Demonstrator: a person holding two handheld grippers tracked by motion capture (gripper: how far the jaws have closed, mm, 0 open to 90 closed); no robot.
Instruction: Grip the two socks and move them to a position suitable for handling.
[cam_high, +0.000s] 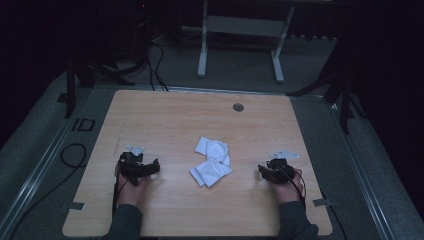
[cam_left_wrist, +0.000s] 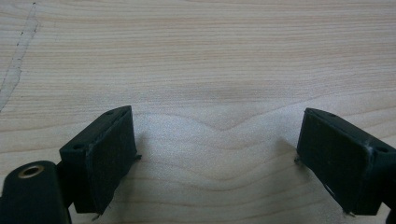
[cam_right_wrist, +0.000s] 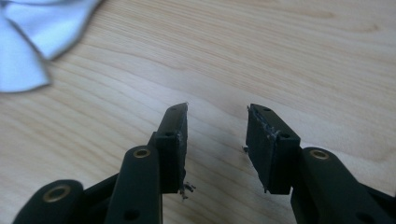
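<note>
Two white socks lie crumpled together at the middle of the wooden table. A corner of that white fabric shows at the upper left of the right gripper view. My left gripper rests on the table to the left of the socks, jaws wide apart over bare wood. My right gripper sits to the right of the socks, apart from them. Its jaws stand a narrow gap apart with nothing between them.
A small round grommet sits near the table's far edge. Beyond the table stands a white desk frame, with black cables on the floor. Tape marks sit at the front corners of the table.
</note>
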